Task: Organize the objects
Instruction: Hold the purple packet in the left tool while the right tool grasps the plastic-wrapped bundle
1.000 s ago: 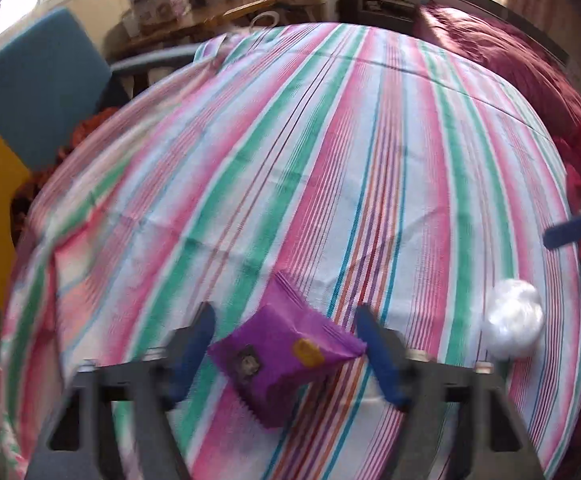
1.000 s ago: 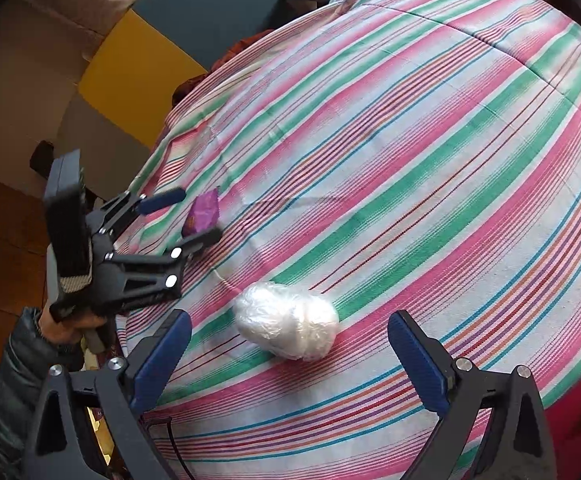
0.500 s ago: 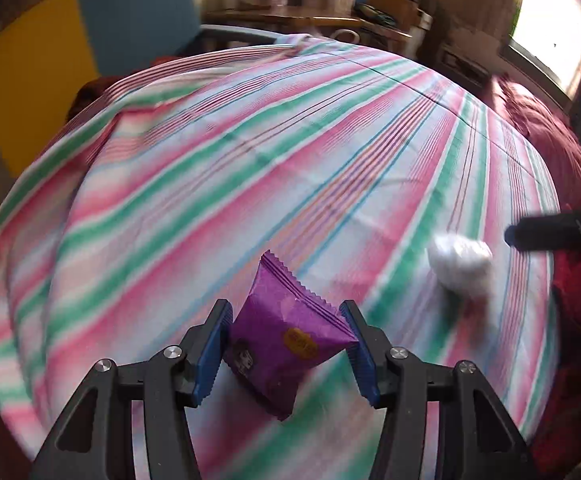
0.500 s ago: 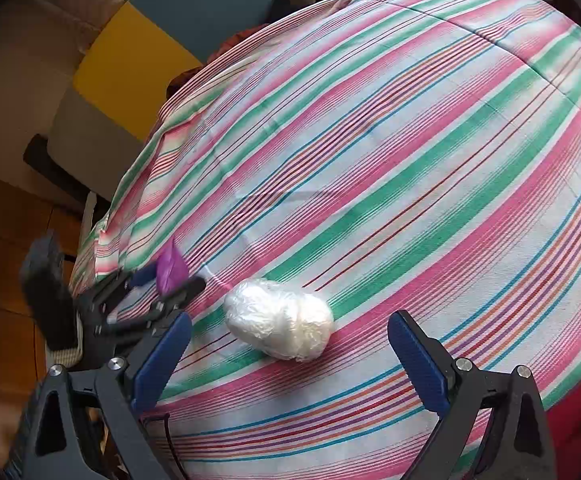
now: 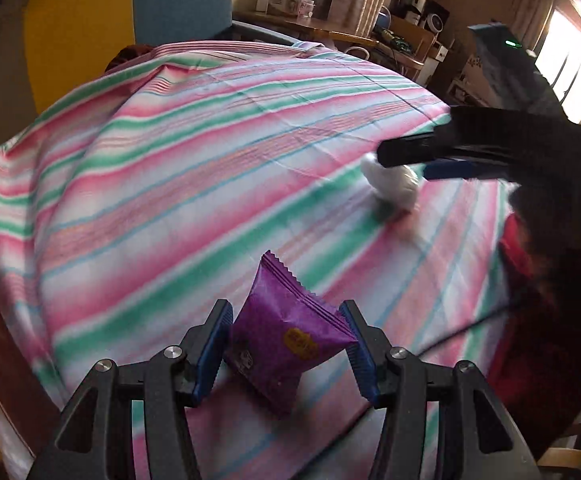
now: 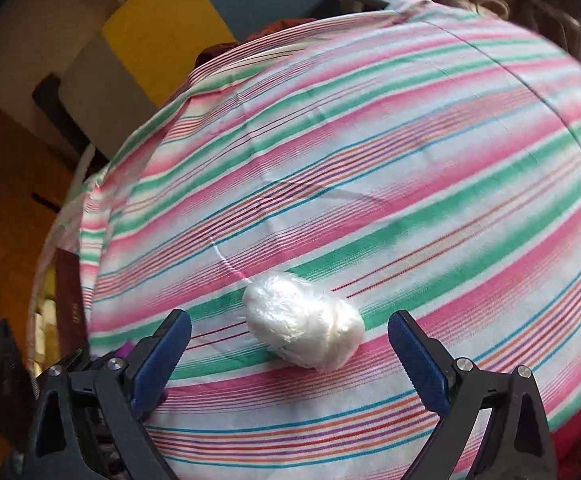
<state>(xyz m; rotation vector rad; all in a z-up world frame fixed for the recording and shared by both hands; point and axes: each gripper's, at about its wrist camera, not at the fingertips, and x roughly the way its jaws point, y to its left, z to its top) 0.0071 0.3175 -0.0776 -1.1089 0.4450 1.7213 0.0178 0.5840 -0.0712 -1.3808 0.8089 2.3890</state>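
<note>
Left gripper [image 5: 286,350] pinches the purple snack packet [image 5: 286,340], lifted off the striped tablecloth [image 5: 178,168]. Right gripper [image 6: 290,352] gapes wide, empty, straddling the white plastic-wrapped bundle [image 6: 302,320], which lies toward two o'clock from the packet. Best now: lower squarely, close across its narrow waist, gently, since the film looks slippery.

The right gripper [image 6: 288,354] hangs low over the striped cloth [image 6: 370,184], its 2 blue pads [image 6: 162,356] spread wide either side of a white plastic-wrapped bundle [image 6: 304,326] at 6 o'clock, touching neither pad
</note>
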